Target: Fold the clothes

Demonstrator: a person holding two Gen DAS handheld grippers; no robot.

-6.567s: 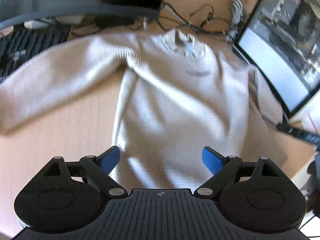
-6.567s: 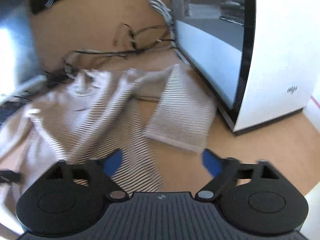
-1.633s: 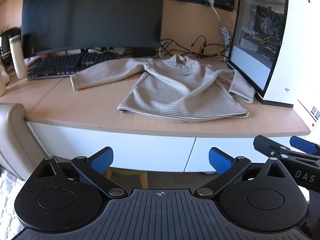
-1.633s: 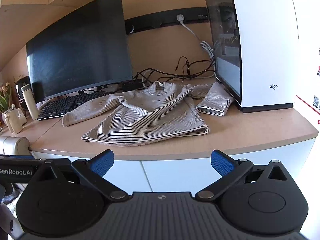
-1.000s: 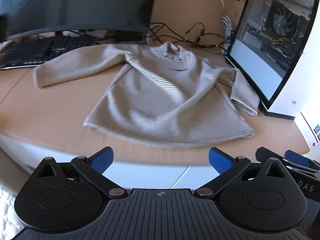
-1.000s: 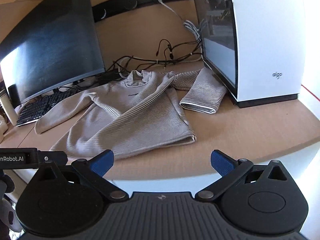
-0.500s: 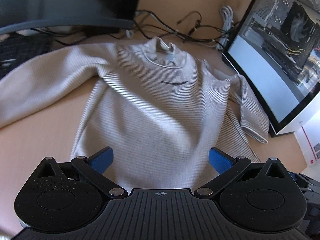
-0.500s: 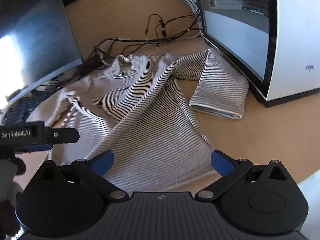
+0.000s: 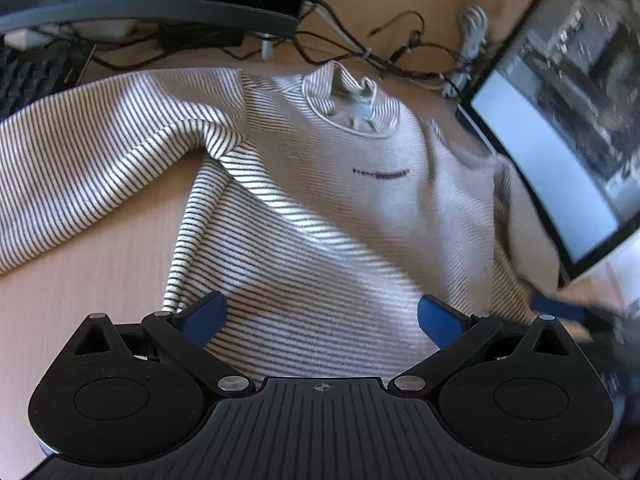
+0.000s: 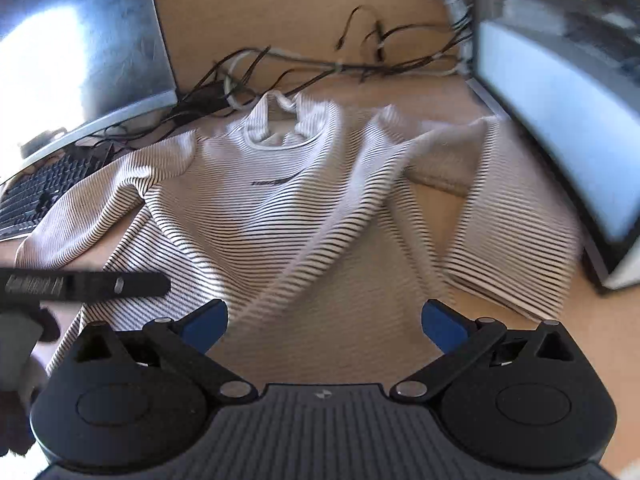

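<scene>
Broadly, the wooden table (image 9: 80,280) carries everything: a dark monitor (image 10: 80,40) stands along its back edge toward the left, and a white computer case with a glass side (image 10: 560,140) stands at the right edge. Between them the striped sweater (image 9: 340,220) lies face up on the table, collar toward the back edge, its hem toward the front edge. One sleeve stretches out flat toward the left edge, its end near the black keyboard (image 10: 36,196); the other sleeve is bent back on itself beside the computer case. A tangle of cables (image 10: 320,68) runs along the back edge behind the collar. The left tongs (image 9: 320,316) hang over the hem, blue tips spread wide with nothing between them. The right tongs (image 10: 324,320) are likewise spread wide and empty, over the lower right part of the sweater
</scene>
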